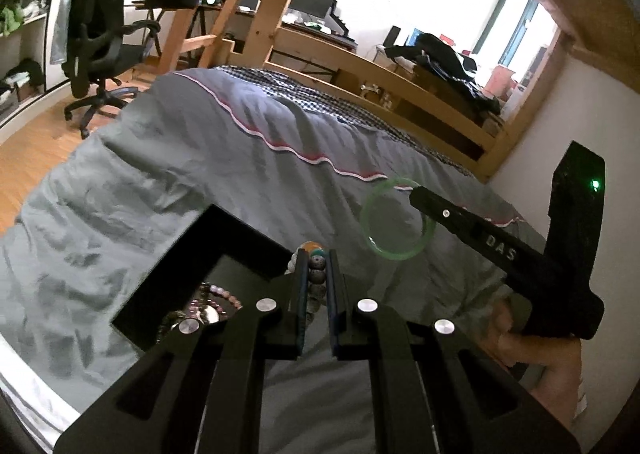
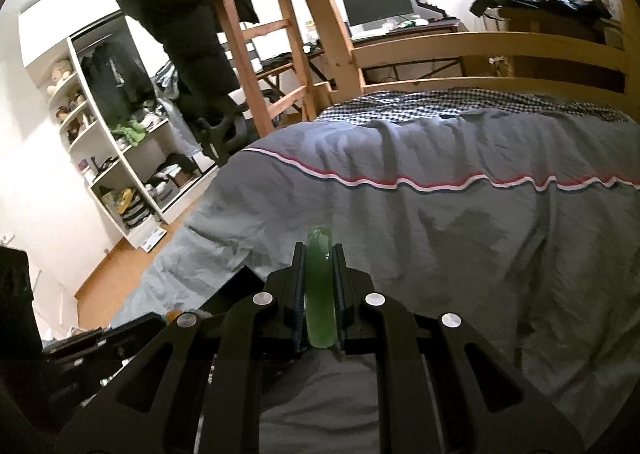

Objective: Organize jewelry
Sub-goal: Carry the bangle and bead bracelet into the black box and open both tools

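From the left wrist view, the left claw [image 1: 317,258] is nearly closed, its two fingers [image 1: 301,286] clamped on a string of beads [image 1: 316,268]; round speckled beads sit stacked between the pads, with orange and teal ones at the tips. Just to the left of and below the claw lies an open black box [image 1: 224,238] on the grey bedcover [image 1: 180,158], with more bead bracelets [image 1: 218,296] inside it. Ahead and to the right, the right claw [image 1: 416,192] reaches in, pinching the rim of a green bangle [image 1: 370,238] that hangs in the air above the cover.

From the right wrist view, the right claw [image 2: 319,254] is drawn almost together, clamped on the green bangle [image 2: 319,294], seen edge-on between the pads and standing past the fingertips. The grey bedcover [image 2: 460,234] spreads ahead of it.
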A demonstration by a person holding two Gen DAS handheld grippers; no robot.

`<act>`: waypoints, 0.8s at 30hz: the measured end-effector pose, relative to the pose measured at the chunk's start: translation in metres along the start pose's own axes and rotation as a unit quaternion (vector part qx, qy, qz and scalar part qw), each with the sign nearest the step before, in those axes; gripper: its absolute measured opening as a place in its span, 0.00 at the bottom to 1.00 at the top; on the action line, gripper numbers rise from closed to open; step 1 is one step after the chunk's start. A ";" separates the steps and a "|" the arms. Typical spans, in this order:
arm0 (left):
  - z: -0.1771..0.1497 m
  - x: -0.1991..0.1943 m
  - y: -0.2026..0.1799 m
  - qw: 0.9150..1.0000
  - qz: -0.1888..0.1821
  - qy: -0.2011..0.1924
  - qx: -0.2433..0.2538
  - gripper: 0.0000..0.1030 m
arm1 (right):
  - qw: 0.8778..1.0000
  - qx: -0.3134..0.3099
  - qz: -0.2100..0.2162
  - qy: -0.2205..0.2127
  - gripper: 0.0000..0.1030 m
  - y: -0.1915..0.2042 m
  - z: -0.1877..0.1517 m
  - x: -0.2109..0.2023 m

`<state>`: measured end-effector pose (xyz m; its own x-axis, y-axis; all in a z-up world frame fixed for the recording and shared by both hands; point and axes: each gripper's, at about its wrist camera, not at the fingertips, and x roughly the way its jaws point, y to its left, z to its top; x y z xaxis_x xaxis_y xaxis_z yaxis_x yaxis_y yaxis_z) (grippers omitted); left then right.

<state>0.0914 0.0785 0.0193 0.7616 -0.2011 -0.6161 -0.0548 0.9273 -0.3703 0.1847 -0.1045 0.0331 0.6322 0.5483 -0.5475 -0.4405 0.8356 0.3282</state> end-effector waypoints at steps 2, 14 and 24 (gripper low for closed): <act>0.002 -0.004 0.007 1.000 0.007 -0.002 -0.004 0.08 | 1.000 -0.006 0.004 0.003 0.13 0.005 -0.001 0.001; -0.003 -0.014 0.036 0.999 0.037 -0.001 -0.021 0.08 | 0.998 -0.032 0.041 0.019 0.13 0.038 -0.010 0.013; -0.013 -0.023 0.059 0.998 0.050 0.009 -0.034 0.08 | 0.996 -0.045 0.063 0.041 0.13 0.064 -0.022 0.029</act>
<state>0.0624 0.1337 0.0029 0.7381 -0.1148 -0.6649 -0.1743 0.9195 -0.3522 0.1612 -0.0359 0.0210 0.5153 0.6404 -0.5695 -0.5711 0.7521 0.3289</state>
